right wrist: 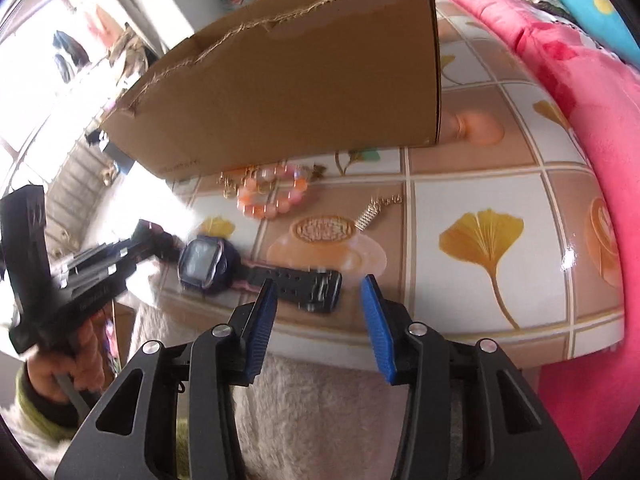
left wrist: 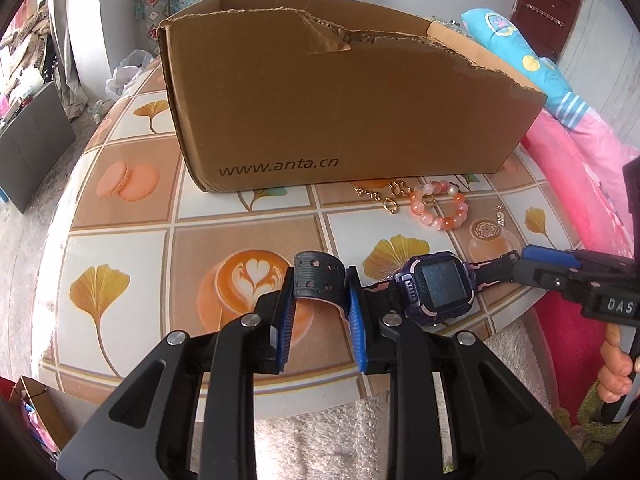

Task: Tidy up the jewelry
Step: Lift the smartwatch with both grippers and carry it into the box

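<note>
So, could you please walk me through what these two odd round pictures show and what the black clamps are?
Each picture comes from a fisheye camera on a hand-held gripper, looking along its two blue-padded fingers. No robot is involved; a person squeezes one tool in each hand. In the left-hand view, the left gripper is closed on one strap of a purple watch. In the right-hand view, the right gripper is open just behind the watch's other strap, holding nothing. On the tiled tablecloth lie a pink bead bracelet, small gold pieces and a torn cardboard box.
</note>
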Demonstrator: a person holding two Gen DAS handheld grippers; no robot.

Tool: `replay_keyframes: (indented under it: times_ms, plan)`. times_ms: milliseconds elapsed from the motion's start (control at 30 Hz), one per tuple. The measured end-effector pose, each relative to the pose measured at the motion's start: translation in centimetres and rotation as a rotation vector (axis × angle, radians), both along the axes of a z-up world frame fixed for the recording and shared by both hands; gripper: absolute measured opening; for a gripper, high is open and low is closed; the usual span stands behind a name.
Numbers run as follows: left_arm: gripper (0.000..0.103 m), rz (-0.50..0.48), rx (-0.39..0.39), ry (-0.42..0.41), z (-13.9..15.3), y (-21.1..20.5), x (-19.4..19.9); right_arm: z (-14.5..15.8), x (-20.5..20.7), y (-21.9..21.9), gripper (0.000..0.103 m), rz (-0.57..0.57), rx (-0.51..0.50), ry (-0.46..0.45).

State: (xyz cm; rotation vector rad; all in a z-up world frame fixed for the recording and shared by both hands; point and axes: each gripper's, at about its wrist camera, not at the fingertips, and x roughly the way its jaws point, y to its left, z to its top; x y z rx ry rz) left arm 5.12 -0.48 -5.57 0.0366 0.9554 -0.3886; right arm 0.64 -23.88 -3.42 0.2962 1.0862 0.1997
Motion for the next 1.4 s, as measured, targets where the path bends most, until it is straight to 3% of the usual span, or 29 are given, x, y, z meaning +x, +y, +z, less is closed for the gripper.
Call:
replay_keyframes:
  times_ms: [167, 233, 300, 367, 500, 567, 800, 1000, 1133, 1233, 1300, 1400]
  plan:
    - [0.023, 0.011, -0.009, -0.008, -0.1, 0.1, -0.1, -0.4, 0.4, -0.1, 0.041, -0.018, 0.095, 0.016]
    - [0.023, 0.008, -0.008, -0.013, -0.2, 0.1, -0.2, -0.7, 0.3, -1.1, 0.041, -0.043, 0.209, 0.018]
    - [0.023, 0.004, -0.006, -0.014, -0.2, 0.1, -0.2, -1.0, 0.3, -2.1, 0.037, -0.049, 0.399, 0.023]
    - [0.023, 0.001, -0.009, -0.015, -0.2, 0.1, -0.2, -1.3, 0.3, -2.4, 0.036, -0.069, 0.462, 0.023]
    - [0.023, 0.001, -0.013, -0.020, -0.2, 0.2, -0.2, -1.7, 0.6, -1.4, 0.026, -0.078, 0.369, 0.034]
    - [0.023, -0.001, -0.013, -0.025, -0.2, 0.2, -0.3, -1.7, 0.7, -0.8, 0.010, -0.079, 0.308, 0.033]
    - [0.019, -0.013, -0.055, -0.030, 0.8, 0.6, -0.7, 2.5, 0.2, 2.5, 0.006, -0.004, 0.135, -0.091]
    - [0.019, -0.064, -0.095, -0.122, 6.1, 1.2, -2.4, 9.5, -1.2, 4.3, 0.006, 0.060, -0.010, -0.225]
    - [0.019, -0.107, -0.132, -0.215, 11.4, 1.6, -2.4, 14.1, -1.2, 3.1, 0.006, 0.072, -0.004, -0.314]
    - [0.019, -0.157, -0.120, -0.289, 15.1, 0.7, -0.7, 17.5, 1.3, 2.6, 0.006, 0.099, -0.030, -0.393]
    - [0.019, -0.189, -0.122, -0.283, 16.8, -0.4, 2.1, 18.5, 4.1, 2.3, 0.006, 0.114, -0.052, -0.401]
    - [0.019, -0.216, -0.150, -0.190, 17.3, -1.9, 6.9, 18.2, 10.0, 1.3, 0.006, 0.136, -0.060, -0.337]
